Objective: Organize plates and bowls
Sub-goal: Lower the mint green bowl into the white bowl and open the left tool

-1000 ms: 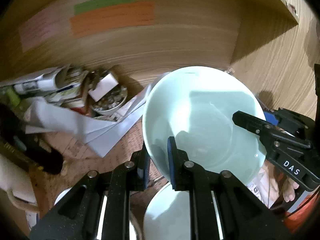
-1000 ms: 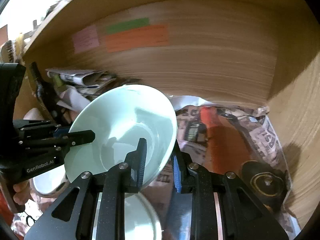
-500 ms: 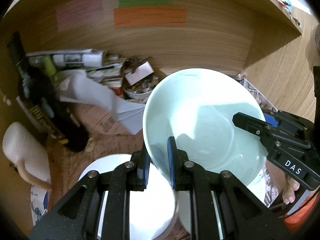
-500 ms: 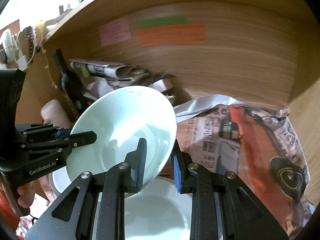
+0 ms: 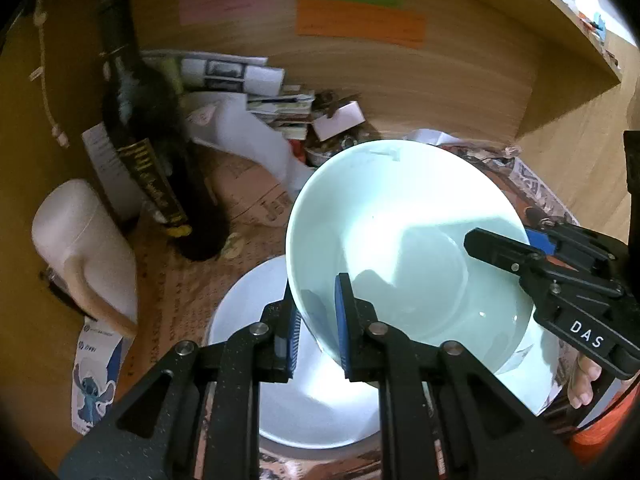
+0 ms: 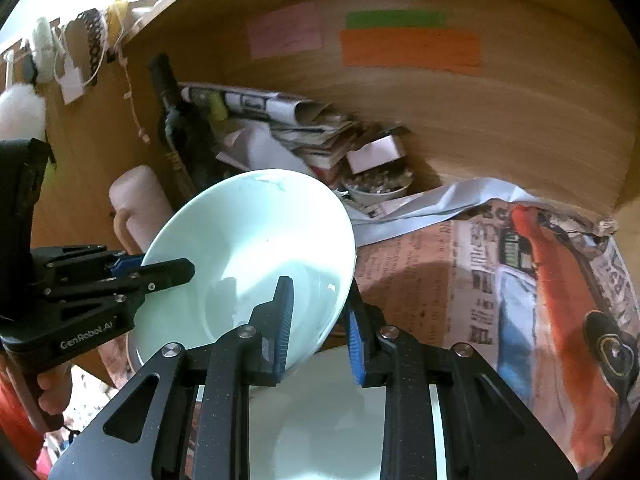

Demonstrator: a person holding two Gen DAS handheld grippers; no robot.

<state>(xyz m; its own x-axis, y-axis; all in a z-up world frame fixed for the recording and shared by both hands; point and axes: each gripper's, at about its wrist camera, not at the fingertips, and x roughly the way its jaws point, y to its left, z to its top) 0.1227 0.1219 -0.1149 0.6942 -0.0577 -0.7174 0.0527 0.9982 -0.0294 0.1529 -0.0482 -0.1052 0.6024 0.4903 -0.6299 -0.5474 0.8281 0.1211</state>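
A dark bottle and a cream jug are seen at the left of the wooden shelf, with a heap of papers against the back wall and newspaper spread at the right. The pale green bowl is held tilted above a white plate, its opening turned up and toward the cameras. Its near rim is clamped by the left gripper, and the opposite rim is clamped by the right gripper. Compared with one second ago, the bottle, the jug and more of the plate are now brought into the left view.
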